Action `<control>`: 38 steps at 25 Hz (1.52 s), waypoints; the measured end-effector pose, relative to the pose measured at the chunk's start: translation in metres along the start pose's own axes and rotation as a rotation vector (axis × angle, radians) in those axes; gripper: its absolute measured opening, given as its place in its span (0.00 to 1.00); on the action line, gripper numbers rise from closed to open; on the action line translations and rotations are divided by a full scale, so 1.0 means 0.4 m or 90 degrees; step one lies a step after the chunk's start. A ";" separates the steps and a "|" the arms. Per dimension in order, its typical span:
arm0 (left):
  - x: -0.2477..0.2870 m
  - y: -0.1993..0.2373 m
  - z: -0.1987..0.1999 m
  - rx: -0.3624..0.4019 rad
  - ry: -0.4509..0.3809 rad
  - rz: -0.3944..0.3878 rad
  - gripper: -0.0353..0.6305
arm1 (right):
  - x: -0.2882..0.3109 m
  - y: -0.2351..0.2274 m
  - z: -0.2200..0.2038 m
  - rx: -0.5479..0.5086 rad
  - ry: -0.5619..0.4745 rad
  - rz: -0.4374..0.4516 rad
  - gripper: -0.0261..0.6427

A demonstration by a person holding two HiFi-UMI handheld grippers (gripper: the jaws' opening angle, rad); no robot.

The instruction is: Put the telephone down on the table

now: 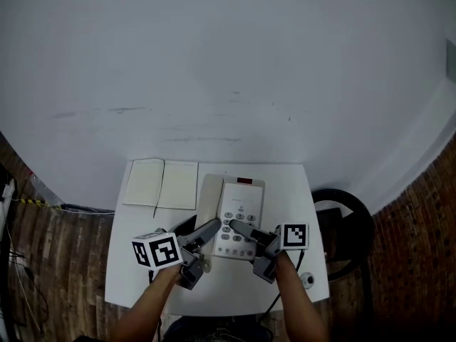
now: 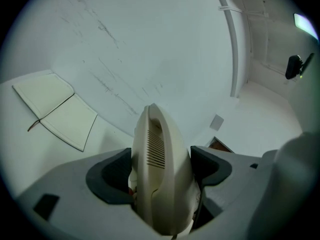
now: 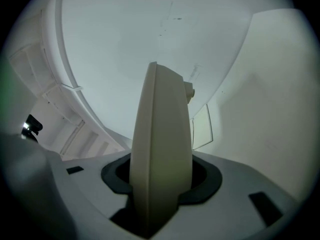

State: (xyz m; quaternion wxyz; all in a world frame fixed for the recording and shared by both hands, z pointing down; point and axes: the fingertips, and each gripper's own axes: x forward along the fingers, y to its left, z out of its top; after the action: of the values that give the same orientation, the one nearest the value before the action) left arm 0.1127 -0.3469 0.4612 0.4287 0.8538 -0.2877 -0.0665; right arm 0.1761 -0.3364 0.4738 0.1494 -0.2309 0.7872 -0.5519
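Two grippers, one load. Both are on the telephone (image 1: 239, 214), which sits over the middle of the white table (image 1: 288, 185).

- Left gripper (image 1: 212, 228): you come in from the lower left. Its own view shows the jaws pinching the cream body at the side with the slotted grille, with a dark pad against each face. Marker cube (image 1: 157, 251) rides behind, toward your forearm (image 1: 146, 308).
- Right gripper (image 1: 238, 226): you come in from the lower right. Its own view shows the jaws closed on a smooth cream edge of the same telephone, which fills the gap between the dark pads.
- The two sets of jaw tips meet the telephone at its near end, close together, over the lower rows of keys.

Telephone: keypad faces up in the head view, the handset lies along its left side, and a small dark red strip sits at the far end. You cannot tell from any view whether its underside is resting on the table top or just clear of it.

Surroundings:
- Open notebook (image 1: 161, 184) lies flat at the far left of the table with blank pages up. It is just beside the telephone's far left corner, and the head view does not show whether they touch.
- Small round dark object (image 1: 308, 280) is on the table's near right corner, next to your right arm.
- Dark round stool (image 1: 348, 223) stands off the table's right edge.
- Brick-patterned floor (image 1: 410, 262) shows on both sides, with cables (image 1: 21, 262) on it at the left.
- Plain white wall (image 1: 228, 63) is beyond the table.
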 end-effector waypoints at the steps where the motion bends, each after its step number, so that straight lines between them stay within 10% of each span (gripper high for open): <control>1: 0.014 0.012 -0.006 -0.001 -0.007 0.006 0.62 | -0.001 -0.020 0.008 -0.001 0.009 0.001 0.33; 21: 0.099 0.322 -0.107 -0.113 -0.067 0.142 0.59 | 0.093 -0.367 -0.011 0.079 0.177 -0.056 0.32; 38: 0.145 0.373 -0.109 -0.140 -0.059 0.131 0.59 | 0.105 -0.424 0.028 0.070 0.138 -0.134 0.34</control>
State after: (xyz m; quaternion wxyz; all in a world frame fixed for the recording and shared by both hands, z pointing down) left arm 0.1114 -0.4180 0.6110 0.5102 0.7640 -0.3840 -0.0926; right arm 0.1798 -0.4159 0.6297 0.0174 -0.2427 0.7390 -0.6283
